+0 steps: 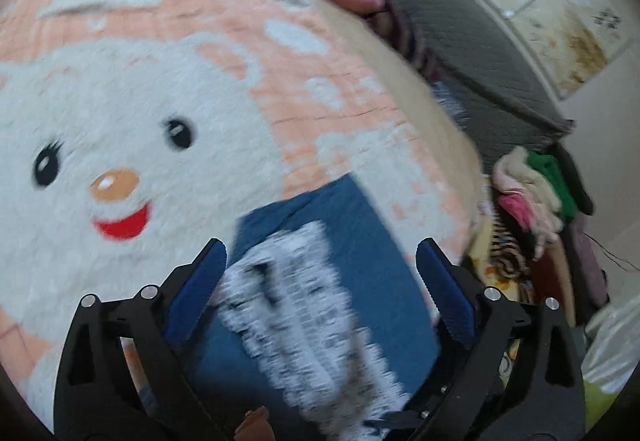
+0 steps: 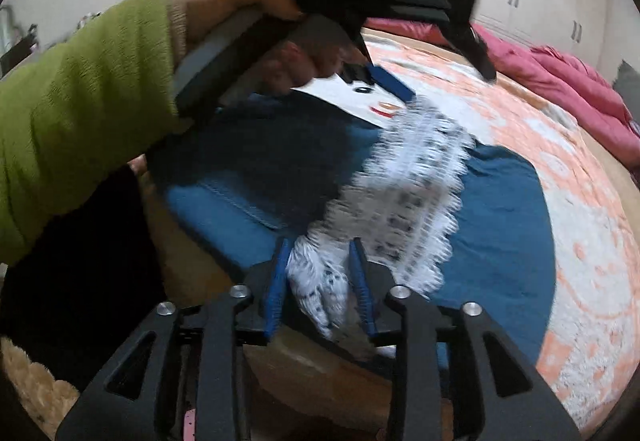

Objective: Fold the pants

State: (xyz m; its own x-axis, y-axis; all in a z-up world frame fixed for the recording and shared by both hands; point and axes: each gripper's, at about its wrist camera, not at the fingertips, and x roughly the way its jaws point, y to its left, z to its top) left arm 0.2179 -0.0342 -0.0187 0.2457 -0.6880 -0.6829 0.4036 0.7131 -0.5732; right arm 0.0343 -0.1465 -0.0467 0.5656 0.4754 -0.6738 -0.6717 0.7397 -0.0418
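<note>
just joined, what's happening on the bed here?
A person with a gripper in each hand is folding blue pants with white lace trim on a bed with a cartoon-face blanket. The left gripper stands wide open over the pants, holding nothing. The right gripper has the lace between its narrow jaws; whether the pads press on it is unclear. Both views are motion-blurred.

Soft, even indoor light; motion blur smears my view, worst on the lace trim [image 1: 308, 321]. Fisheye bends the edges, corners go black.
</note>
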